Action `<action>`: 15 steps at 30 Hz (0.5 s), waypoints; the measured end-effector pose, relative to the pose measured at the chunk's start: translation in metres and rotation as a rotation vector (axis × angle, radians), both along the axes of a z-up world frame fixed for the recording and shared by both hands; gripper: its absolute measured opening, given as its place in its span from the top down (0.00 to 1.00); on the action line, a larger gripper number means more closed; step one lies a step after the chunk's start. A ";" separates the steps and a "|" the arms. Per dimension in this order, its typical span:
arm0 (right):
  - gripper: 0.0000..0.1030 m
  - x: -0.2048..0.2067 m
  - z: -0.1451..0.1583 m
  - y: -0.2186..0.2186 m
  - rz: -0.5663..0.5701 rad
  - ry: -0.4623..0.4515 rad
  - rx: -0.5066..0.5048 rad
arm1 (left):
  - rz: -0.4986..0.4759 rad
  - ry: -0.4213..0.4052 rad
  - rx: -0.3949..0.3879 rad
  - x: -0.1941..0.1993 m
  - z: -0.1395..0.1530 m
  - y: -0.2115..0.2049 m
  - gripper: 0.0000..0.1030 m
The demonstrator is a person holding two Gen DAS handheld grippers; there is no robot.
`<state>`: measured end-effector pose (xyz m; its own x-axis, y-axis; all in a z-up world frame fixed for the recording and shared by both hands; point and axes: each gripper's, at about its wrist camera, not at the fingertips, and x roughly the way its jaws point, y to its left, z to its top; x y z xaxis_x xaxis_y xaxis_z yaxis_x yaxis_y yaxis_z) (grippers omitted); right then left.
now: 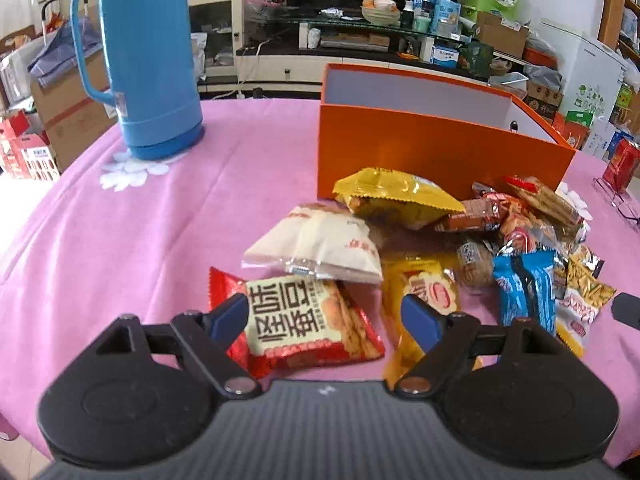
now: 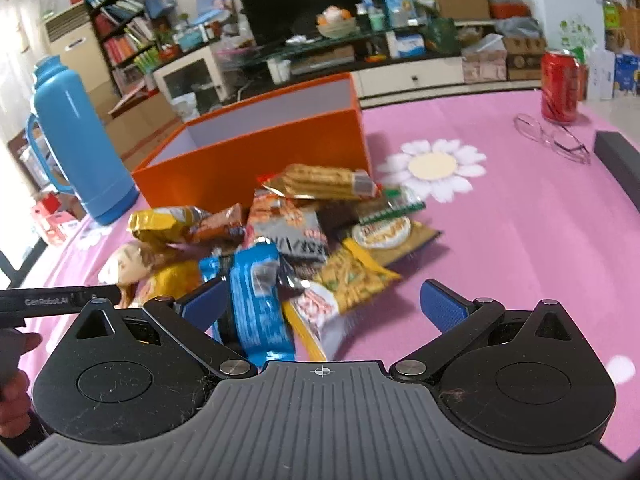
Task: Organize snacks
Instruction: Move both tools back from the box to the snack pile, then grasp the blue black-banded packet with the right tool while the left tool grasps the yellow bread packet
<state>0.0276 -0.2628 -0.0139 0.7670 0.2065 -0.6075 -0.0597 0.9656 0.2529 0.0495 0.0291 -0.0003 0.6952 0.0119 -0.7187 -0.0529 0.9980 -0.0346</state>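
A pile of snack packets lies on the pink tablecloth in front of an open orange box (image 1: 420,148), which also shows in the right wrist view (image 2: 256,156). My left gripper (image 1: 324,320) is open, its jaws on either side of a red and white packet (image 1: 296,320). A white packet (image 1: 320,248) and a yellow packet (image 1: 396,196) lie beyond it. My right gripper (image 2: 324,304) is open over the near edge of the pile, with a blue packet (image 2: 256,304) by its left finger (image 2: 200,304) and a yellow chip packet (image 2: 352,276) between the jaws.
A tall blue thermos (image 1: 152,60) stands at the left of the table and shows in the right wrist view (image 2: 76,140) too. A red can (image 2: 560,88), glasses (image 2: 556,136) and a dark object (image 2: 620,164) sit at the right. The table drops off beyond the box.
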 end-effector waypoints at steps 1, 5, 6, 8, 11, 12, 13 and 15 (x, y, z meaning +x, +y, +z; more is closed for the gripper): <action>0.09 -0.003 0.000 0.001 -0.002 -0.003 -0.006 | 0.004 0.002 -0.001 -0.003 -0.001 0.001 0.19; 0.09 -0.014 -0.002 0.000 -0.029 -0.001 -0.016 | 0.010 0.013 -0.014 -0.008 -0.006 0.001 0.19; 0.09 -0.015 -0.004 0.000 -0.027 0.007 -0.010 | 0.004 0.014 -0.017 -0.008 -0.007 0.000 0.19; 0.09 -0.012 -0.007 0.003 -0.001 0.017 -0.009 | -0.013 0.012 -0.027 -0.007 -0.007 -0.002 0.19; 0.09 -0.011 -0.017 0.015 0.027 0.005 -0.049 | -0.044 0.002 -0.032 -0.006 -0.009 -0.007 0.19; 0.09 -0.008 -0.020 0.020 0.044 0.032 -0.049 | -0.054 -0.003 -0.032 -0.006 -0.010 -0.009 0.19; 0.09 -0.005 -0.020 0.026 0.076 0.038 -0.036 | -0.056 -0.003 -0.035 -0.005 -0.011 -0.010 0.19; 0.09 -0.004 -0.016 0.037 0.119 -0.002 -0.050 | -0.062 0.000 -0.042 -0.003 -0.014 -0.012 0.19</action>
<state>0.0235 -0.2261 -0.0300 0.7399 0.2652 -0.6182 -0.1747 0.9633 0.2040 0.0466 0.0168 -0.0143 0.6938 -0.0614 -0.7175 0.0089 0.9970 -0.0768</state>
